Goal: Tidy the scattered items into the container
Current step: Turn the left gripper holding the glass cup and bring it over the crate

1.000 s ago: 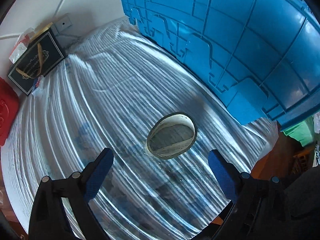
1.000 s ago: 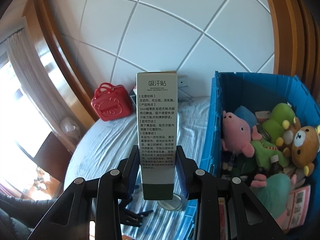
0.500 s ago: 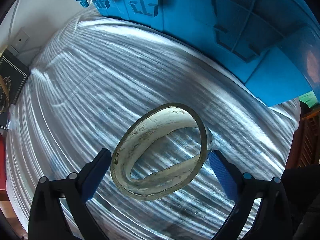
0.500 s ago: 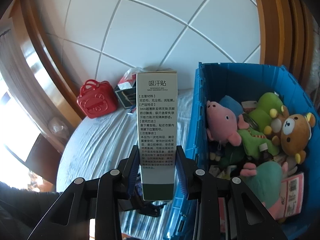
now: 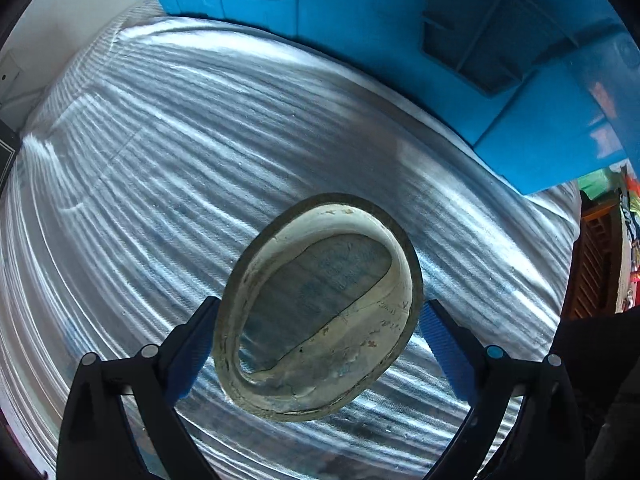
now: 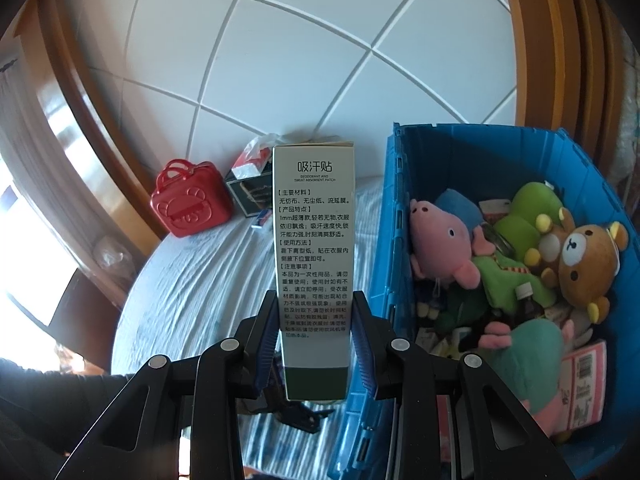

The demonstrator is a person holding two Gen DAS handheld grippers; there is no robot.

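- The left tongs (image 5: 318,330) point steeply down at a striped bedsheet (image 5: 168,168), their 2 blue ribbed pads spread wide on either side of an oval ring (image 5: 320,308); whether the pads touch it I cannot tell.
- The ring is greyish and translucent, with a thick, smudged rim, and it lies flat on the sheet between the pads; the stripes show through its middle.
- Ahead of the left tongs the blue plastic crate (image 5: 460,40) walls off the far edge of the sheet, its ribbed outer side close by; to the left the cloth runs on open and bare.
- The right tongs (image 6: 316,338) are pinched on a tall cardboard box (image 6: 314,240), gripped near its lower end and standing upright, white with dense printed text and a dark green base.
- Just right of the box is the crate's rim (image 6: 394,216); inside, soft toys fill it: a pink pig (image 6: 440,240), a green dinosaur (image 6: 520,232) and a brown bear (image 6: 588,264), all plush and rounded.
- Left of and beyond the right tongs the sheet lies open up to a red moulded case (image 6: 190,204) with 2 handles and a dark box (image 6: 250,194), both against the white tiled wall (image 6: 280,60).
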